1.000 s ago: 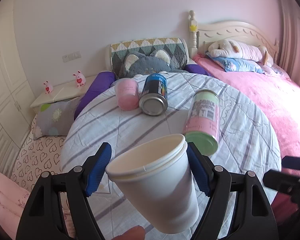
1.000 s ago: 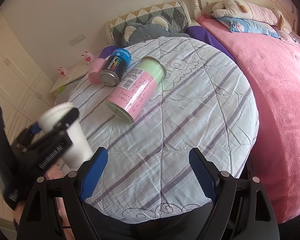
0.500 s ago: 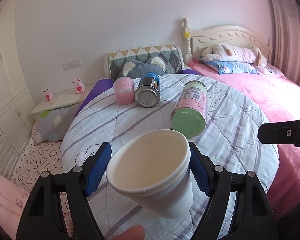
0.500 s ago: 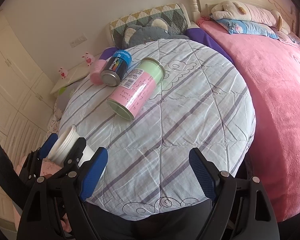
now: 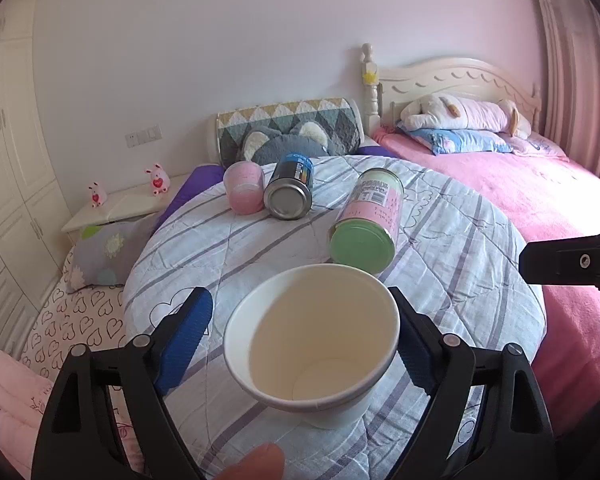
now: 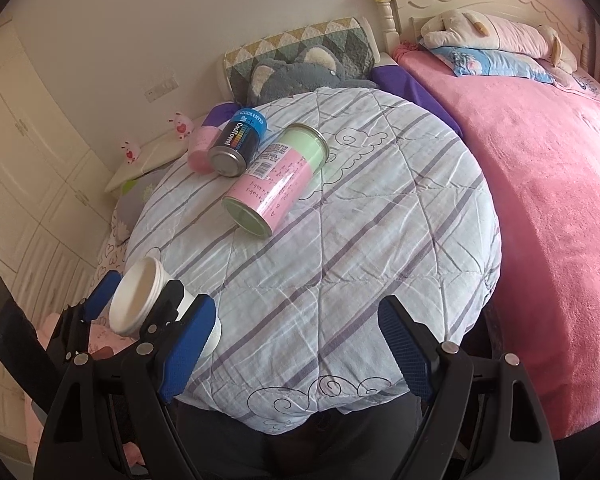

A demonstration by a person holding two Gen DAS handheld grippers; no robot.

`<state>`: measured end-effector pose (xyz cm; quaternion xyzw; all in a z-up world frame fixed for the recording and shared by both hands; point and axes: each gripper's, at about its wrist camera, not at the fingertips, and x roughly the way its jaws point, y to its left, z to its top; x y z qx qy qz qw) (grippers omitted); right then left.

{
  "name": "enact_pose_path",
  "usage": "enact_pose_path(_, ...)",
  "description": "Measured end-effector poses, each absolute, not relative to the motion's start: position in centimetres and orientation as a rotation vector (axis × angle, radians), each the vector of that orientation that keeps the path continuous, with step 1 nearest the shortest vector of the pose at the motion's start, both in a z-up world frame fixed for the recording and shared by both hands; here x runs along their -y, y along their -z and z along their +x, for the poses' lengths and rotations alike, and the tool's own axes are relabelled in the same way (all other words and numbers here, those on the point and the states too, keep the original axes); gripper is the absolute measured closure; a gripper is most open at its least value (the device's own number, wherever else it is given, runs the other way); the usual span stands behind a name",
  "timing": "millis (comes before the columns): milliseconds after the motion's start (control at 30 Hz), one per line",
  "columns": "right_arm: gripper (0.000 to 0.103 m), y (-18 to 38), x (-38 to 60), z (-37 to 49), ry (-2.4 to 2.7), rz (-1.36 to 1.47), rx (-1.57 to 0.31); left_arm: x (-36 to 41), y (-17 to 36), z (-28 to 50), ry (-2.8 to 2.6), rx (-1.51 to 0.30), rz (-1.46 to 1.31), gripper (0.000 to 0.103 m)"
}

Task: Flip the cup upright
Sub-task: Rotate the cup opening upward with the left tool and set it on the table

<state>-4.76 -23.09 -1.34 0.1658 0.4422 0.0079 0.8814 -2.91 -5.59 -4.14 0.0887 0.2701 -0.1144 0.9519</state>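
Note:
A white paper cup [image 5: 312, 344] sits mouth-up between the blue pads of my left gripper [image 5: 300, 338], low over the near left edge of the round table [image 5: 460, 248]. The right pad touches the cup; a small gap shows at the left pad, so the grip is unclear. The cup also shows in the right wrist view [image 6: 138, 300] with the left gripper around it. My right gripper [image 6: 296, 352] is open and empty above the table's near edge.
On the striped tablecloth lie a pink-and-green can [image 5: 368, 224], a dark blue can [image 5: 290, 196] and a pink cup [image 5: 244, 192]. A pink bed [image 5: 540, 200] is at the right, a nightstand [image 5: 120, 208] at the left.
The left gripper has turned the cup from tilted on its side to mouth-up and brought it down toward the table's near left edge. The right gripper stayed open and hardly moved.

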Motion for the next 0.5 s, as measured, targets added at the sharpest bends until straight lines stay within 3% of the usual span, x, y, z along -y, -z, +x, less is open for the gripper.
enact_pose_path(300,0.019,1.3,23.0,-4.8,-0.023,0.348,-0.919,5.3,3.6,-2.8,0.233,-0.563,0.167,0.006)
enact_pose_path(367,0.019,1.2,23.0,-4.8,-0.026,0.348,-0.912,5.1,3.4,-2.7,0.243,-0.574,0.156,0.000)
enact_pose_path(500,0.019,0.5,22.8,-5.0,-0.026,0.349,-0.884,4.8,2.4,-2.7,0.263,-0.566,0.127,0.000)
